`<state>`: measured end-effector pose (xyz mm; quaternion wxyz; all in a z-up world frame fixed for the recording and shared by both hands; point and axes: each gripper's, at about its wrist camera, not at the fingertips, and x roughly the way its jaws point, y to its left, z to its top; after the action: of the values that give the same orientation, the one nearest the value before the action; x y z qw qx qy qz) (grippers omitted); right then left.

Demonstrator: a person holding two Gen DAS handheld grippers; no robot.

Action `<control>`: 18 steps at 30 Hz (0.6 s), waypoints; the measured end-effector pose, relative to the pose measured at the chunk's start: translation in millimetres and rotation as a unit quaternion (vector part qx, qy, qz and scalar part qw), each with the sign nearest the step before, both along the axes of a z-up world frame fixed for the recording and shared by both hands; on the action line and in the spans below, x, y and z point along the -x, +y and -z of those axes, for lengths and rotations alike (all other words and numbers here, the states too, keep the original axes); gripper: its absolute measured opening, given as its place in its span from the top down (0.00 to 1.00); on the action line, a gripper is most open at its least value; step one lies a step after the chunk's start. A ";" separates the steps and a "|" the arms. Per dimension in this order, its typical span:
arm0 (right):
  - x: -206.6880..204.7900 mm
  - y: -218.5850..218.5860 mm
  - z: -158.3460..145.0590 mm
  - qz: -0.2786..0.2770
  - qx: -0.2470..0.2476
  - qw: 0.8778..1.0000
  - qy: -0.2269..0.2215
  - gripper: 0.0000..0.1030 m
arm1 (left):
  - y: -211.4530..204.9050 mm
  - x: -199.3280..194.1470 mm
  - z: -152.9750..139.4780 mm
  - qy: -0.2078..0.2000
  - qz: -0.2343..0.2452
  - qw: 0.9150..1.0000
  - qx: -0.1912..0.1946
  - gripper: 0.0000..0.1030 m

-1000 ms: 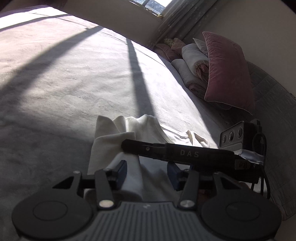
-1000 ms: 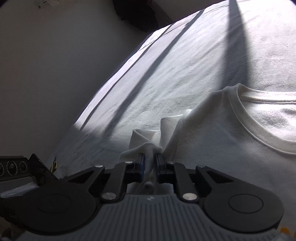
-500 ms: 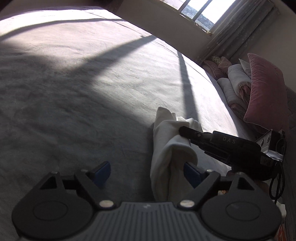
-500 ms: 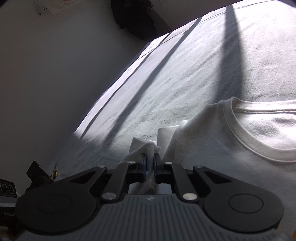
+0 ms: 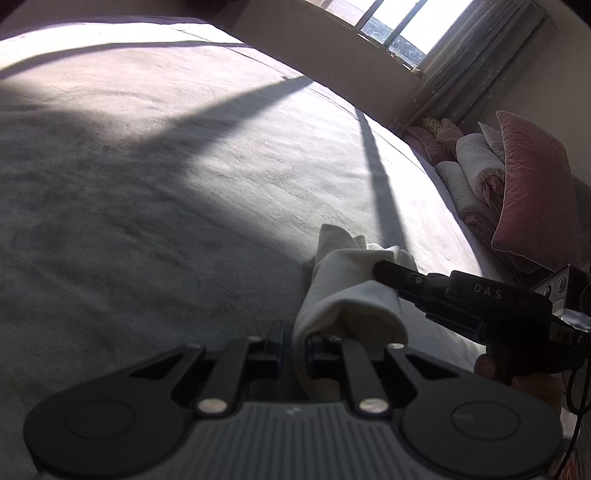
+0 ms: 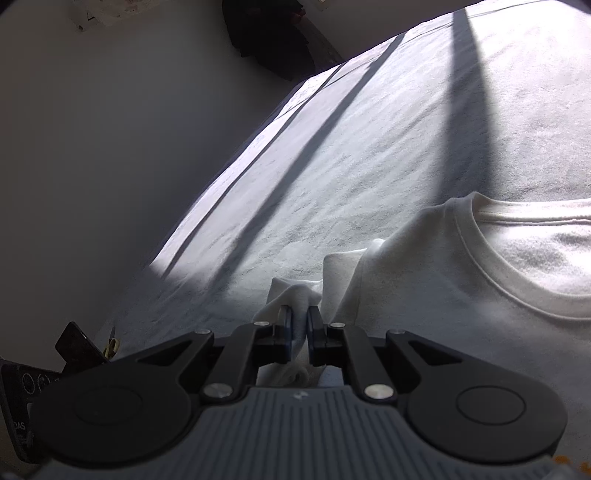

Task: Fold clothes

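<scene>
A white T-shirt [image 6: 461,280] lies on the bed, its round collar [image 6: 491,266] showing at the right of the right wrist view. My right gripper [image 6: 300,325] is shut on a bunched fold of the shirt's edge. In the left wrist view a rolled fold of the white T-shirt [image 5: 347,288] rises from the bed. My left gripper [image 5: 294,347] is shut on the lower end of that fold. The right gripper [image 5: 384,273] reaches in from the right and pinches the same fold higher up.
The grey bedspread [image 5: 166,177] spreads wide to the left and ahead, crossed by window shadows. A pink pillow [image 5: 532,184] and rolled bedding [image 5: 472,170] are stacked at the right by the window [image 5: 391,22]. A white wall [image 6: 92,147] borders the bed.
My left gripper went from open beside the fold to shut on it. The view swung toward the window. The right gripper kept its hold and barely moved.
</scene>
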<state>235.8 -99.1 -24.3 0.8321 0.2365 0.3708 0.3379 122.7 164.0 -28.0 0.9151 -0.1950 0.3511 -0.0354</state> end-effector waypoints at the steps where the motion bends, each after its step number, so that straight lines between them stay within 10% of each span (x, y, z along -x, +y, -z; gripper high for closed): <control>1: 1.0 1.5 -1.3 -0.002 0.001 1.000 -0.003 0.90 | -0.5 1.6 -4.4 -0.009 -0.007 1.000 -0.018 0.90; 8: 8.4 17.4 -9.0 -0.029 -0.004 0.999 -0.015 0.88 | -3.7 12.9 -35.0 -0.073 -0.056 0.986 -0.141 0.90; 18: 18.0 31.4 -17.6 -0.048 0.007 0.998 -0.034 0.82 | -27.5 29.5 -52.0 -0.165 -0.077 0.930 -0.320 0.89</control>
<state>217.8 -67.7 -6.7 0.8290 0.2008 0.3553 0.3823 93.2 136.5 24.1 0.9740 0.0901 0.1713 0.1178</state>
